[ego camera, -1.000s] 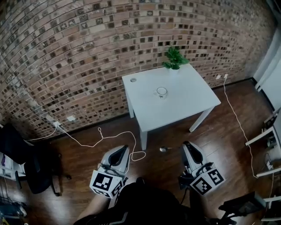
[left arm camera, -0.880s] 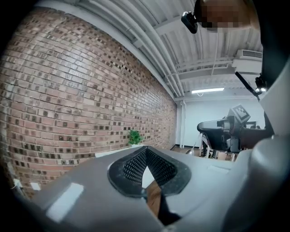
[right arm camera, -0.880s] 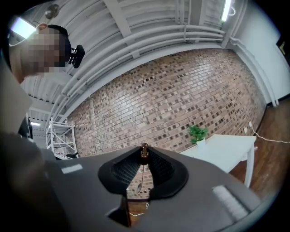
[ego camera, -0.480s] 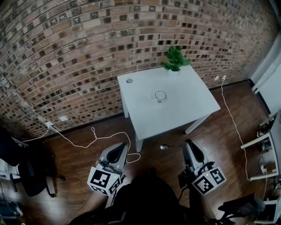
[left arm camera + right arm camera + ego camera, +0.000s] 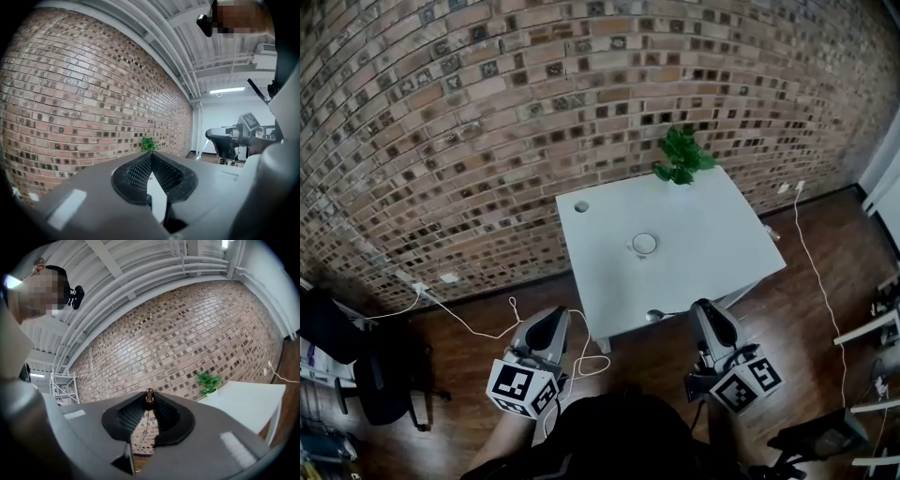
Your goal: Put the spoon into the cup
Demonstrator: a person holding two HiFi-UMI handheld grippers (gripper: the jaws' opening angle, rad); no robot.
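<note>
carrying step: the right hand-held gripper (image 5: 704,311) is clamped on the spoon (image 5: 656,316), near the near edge of the surface (image 5: 712,234). the cup (image 5: 644,246) stands mid-surface, well apart. the left hand-held gripper (image 5: 553,321) is closed and empty. next, i judge: reach farther, then tip the spoon bowl-down over the cup.

In the head view, the table (image 5: 703,253) and brick wall (image 5: 487,112) were looked down on steeply from far off. The left and right gripper views were pointed level at that wall. The plant (image 5: 682,156) was caught in all three.
</note>
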